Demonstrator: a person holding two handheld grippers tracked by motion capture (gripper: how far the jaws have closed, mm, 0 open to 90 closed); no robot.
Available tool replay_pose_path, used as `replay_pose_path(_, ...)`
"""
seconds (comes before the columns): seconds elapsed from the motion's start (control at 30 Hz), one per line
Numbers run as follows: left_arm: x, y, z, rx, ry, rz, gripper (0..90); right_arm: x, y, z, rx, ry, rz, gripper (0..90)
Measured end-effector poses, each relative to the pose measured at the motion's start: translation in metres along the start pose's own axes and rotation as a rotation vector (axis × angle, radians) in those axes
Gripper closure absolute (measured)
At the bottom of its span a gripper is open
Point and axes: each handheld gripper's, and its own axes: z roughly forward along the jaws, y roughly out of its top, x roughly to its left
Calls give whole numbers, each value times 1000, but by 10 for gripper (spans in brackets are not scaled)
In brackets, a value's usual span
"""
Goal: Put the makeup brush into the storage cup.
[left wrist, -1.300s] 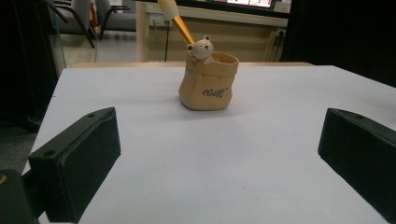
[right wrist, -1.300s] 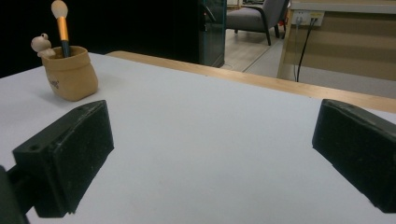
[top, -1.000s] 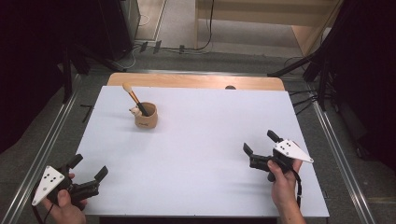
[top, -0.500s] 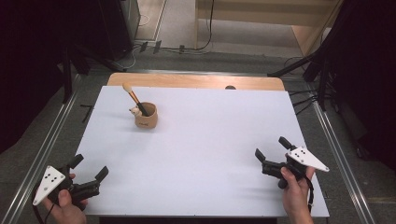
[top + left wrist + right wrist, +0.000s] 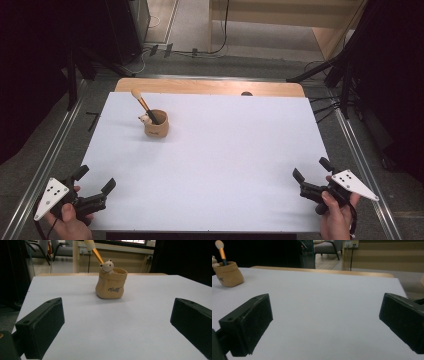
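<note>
- Resting at the near left corner of the tabletop (image 5: pixel 225 150), the left claw (image 5: pixel 95 182) has its jaws apart, holding nothing.
- Right claw (image 5: pixel 311 172), near right corner, jaws likewise apart.
- Pot (image 5: pixel 156 123) with brush (image 5: pixel 143 104) stands far left, well apart from both.

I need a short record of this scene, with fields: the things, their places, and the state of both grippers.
surface: white table top
holder: tan bag-shaped pot, upright, far left part of the table
in holder: makeup brush, leaning; small bear figure at the rim
left gripper: open, near left corner, holds nothing
right gripper: open, near right edge, holds nothing
</note>
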Motion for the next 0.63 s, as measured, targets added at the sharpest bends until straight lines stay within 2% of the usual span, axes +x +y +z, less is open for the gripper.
replay_pose_path(0.2,0,1,0,-5,1,0,0,-8,-3,-12,-7,-6,12,0)
replay_pose_path(0.43,0,1,0,-3,-1,0,0,-6,-6,-8,5,14,0,0)
replay_pose_path(0.63,0,2,0,-4,-2,5,0,-6,-4,-10,-7,24,20,0)
